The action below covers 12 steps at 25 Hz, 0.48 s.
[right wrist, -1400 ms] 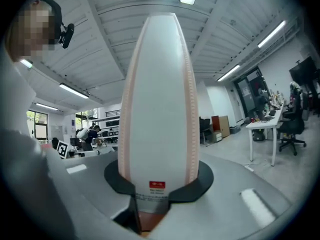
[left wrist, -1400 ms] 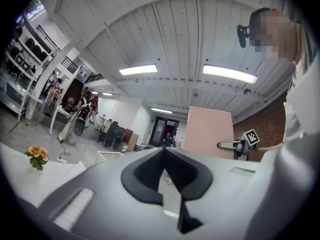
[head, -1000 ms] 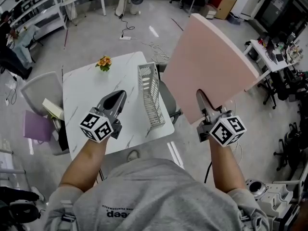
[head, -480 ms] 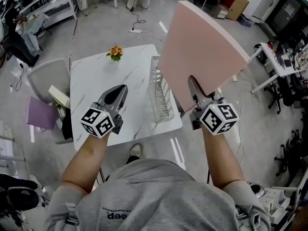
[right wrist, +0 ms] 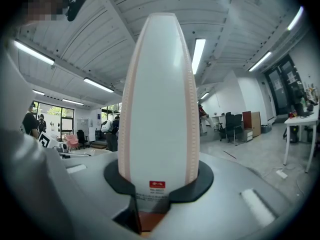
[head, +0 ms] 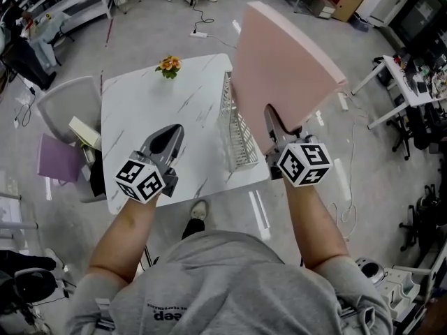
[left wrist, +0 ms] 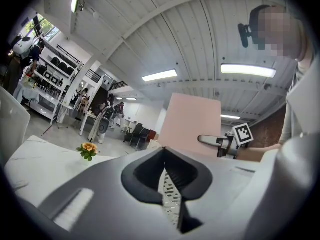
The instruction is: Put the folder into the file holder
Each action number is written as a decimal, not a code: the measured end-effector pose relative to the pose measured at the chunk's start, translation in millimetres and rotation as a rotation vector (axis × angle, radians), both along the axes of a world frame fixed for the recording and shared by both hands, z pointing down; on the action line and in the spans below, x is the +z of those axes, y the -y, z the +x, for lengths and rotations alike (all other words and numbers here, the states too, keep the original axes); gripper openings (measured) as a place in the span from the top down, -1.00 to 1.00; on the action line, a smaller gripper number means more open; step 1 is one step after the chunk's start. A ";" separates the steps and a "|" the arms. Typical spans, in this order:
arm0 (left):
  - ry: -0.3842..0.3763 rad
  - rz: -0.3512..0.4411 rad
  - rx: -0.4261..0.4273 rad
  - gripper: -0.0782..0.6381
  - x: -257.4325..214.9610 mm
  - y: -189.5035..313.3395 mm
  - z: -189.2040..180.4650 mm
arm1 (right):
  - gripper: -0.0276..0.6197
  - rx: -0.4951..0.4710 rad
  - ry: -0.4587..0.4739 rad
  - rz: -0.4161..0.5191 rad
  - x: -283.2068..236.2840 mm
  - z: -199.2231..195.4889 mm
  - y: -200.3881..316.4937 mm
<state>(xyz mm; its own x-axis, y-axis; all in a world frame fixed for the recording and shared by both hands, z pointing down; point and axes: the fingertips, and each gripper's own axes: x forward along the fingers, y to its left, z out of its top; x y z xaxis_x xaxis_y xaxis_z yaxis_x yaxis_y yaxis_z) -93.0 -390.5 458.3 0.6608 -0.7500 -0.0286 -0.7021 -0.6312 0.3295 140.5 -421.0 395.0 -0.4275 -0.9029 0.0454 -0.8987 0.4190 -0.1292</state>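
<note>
The pink folder (head: pixel 283 68) stands upright on edge, and my right gripper (head: pixel 274 124) is shut on the middle of its near edge. From the right gripper view the folder's white spine (right wrist: pixel 159 99) rises straight out of the jaws of that gripper (right wrist: pixel 157 184). The folder hangs just right of and above the white mesh file holder (head: pixel 234 135), which stands at the right side of the white marble table (head: pixel 140 110). My left gripper (head: pixel 170 135) hovers over the table left of the holder, shut and empty. Its own view shows the folder (left wrist: pixel 192 126) ahead to the right.
A small pot of orange flowers (head: pixel 168 65) stands at the table's far edge. A grey chair (head: pixel 66 107) and a purple seat (head: pixel 59 158) sit left of the table. Cables lie on the floor beyond, and desks (head: pixel 405 68) are at the right.
Both grippers have moved forward and down toward the table. The folder has shifted left, from beside the table to close over the file holder's right side.
</note>
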 end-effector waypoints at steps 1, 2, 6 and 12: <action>0.001 -0.005 0.001 0.61 2.2 0.3 -1.1 | 0.56 0.006 0.002 -0.005 5.1 0.3 1.1; 0.003 -0.011 0.002 0.61 4.6 1.1 -2.6 | 0.56 0.012 0.006 -0.009 10.5 -0.1 2.3; 0.011 -0.032 0.009 0.61 15.1 8.4 -7.3 | 0.56 0.032 0.047 -0.020 33.7 -3.7 8.3; 0.015 -0.067 0.024 0.61 37.0 18.6 -7.8 | 0.56 0.047 0.080 -0.026 66.1 -7.0 14.6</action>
<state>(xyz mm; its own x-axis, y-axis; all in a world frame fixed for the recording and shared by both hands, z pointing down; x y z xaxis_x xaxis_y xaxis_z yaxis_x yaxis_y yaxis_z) -100.8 -409.1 495.3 0.6786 -0.7338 0.0314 -0.6923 -0.6248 0.3609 133.6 -435.5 461.1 -0.3878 -0.9210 0.0365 -0.9038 0.3722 -0.2115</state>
